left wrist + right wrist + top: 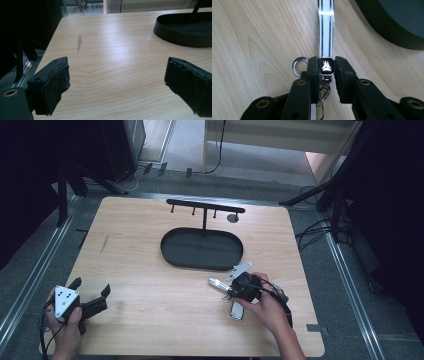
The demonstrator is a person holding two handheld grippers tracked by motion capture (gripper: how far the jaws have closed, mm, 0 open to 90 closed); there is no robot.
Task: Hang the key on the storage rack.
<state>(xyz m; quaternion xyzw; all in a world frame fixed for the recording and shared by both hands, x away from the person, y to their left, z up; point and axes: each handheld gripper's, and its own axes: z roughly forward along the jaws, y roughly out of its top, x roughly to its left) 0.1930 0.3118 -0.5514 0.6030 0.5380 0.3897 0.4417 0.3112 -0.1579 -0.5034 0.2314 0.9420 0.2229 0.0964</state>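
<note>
Wooden table [150, 265], black oval tray [172, 252] with hook stand [205, 209] beyond; right gripper [325, 72] clamped on keychain [325, 32], long axis running straight ahead from jaws, beside tray; left gripper [117, 80] spread wide, empty, well apart

One wooden bench [150, 270]. One black oval tray [172, 251] with one T-shaped rack [205, 206] bearing three pegs. One shiny metal keychain [326, 30] with one ring [297, 65]. Two grippers: left gripper [91, 289], right gripper [231, 291].

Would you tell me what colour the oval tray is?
Black, matte; the oval tray shows best in the high view.
</note>
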